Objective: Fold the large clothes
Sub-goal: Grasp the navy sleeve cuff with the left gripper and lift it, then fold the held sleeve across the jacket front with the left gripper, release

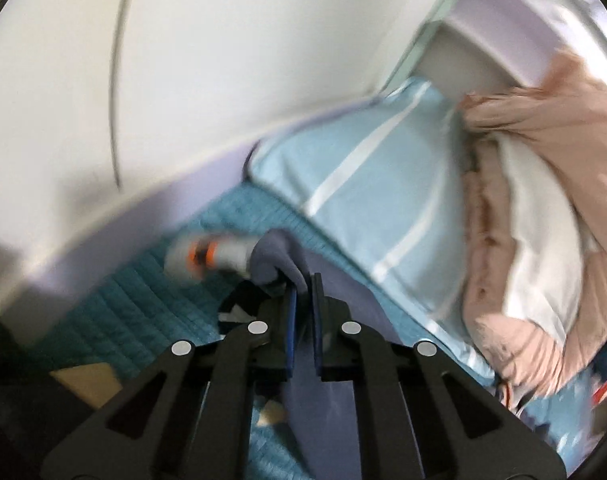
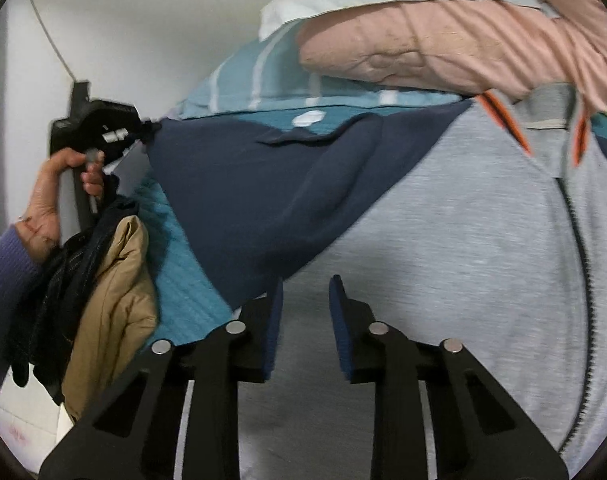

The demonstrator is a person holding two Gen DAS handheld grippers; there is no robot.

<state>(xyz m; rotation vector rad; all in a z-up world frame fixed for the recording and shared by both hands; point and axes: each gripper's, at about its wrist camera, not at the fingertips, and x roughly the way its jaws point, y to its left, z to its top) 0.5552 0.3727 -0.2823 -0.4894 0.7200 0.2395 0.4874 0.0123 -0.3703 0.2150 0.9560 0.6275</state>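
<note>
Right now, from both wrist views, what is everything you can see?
jacket: one, grey body, navy sleeve, orange trim; spread on bed, sleeve lifted
bedspread: one, teal quilted; under jacket
pillow: one, light blue, white stripes; head of bed
duvet: one, pink and white; bundled beside pillow
tan jacket: one; piled at left bed edge with dark garment
wall: white; behind bed
left gripper: black, blue pads; jaws shut on navy sleeve
right gripper: jaws open over grey body
hand: one, purple sleeve; holds left gripper
</note>
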